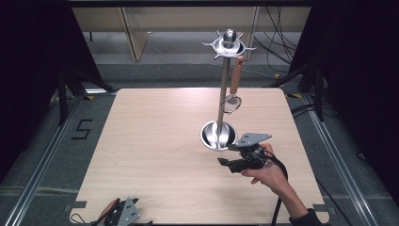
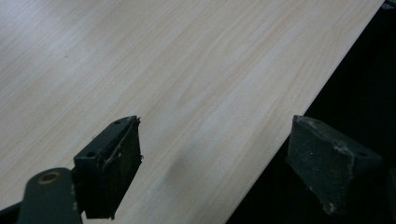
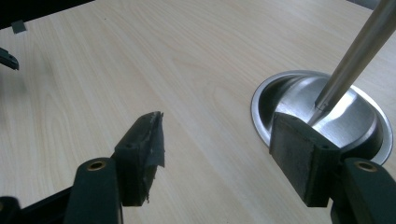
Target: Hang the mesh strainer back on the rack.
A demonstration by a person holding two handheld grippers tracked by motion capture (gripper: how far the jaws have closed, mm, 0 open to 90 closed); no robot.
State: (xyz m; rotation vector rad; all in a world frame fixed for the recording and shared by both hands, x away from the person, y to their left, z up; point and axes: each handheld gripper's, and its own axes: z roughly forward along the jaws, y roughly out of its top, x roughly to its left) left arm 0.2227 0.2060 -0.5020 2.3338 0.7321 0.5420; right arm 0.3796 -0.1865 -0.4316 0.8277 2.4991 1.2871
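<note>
1 wooden-handled strainer [image 1: 232,94] already hung from the rack [image 1: 225,94], so the hanging looked done. Both tongs gaped wide and empty: right gripper [image 3: 224,154] beside the rack's base bowl [image 3: 299,93], left gripper [image 2: 215,163] apparently resting at the table [image 1: 155,150] edge.

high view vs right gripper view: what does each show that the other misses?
High view alone: the stand's top ring, a wooden-handled strainer hanging from it, the person's hand, the left gripper at the table's near edge. Right gripper view alone: close detail of the right gripper, its jaws open with nothing between, one jaw in front of the base rim. Both: the table, the stand's base and pole.
</note>
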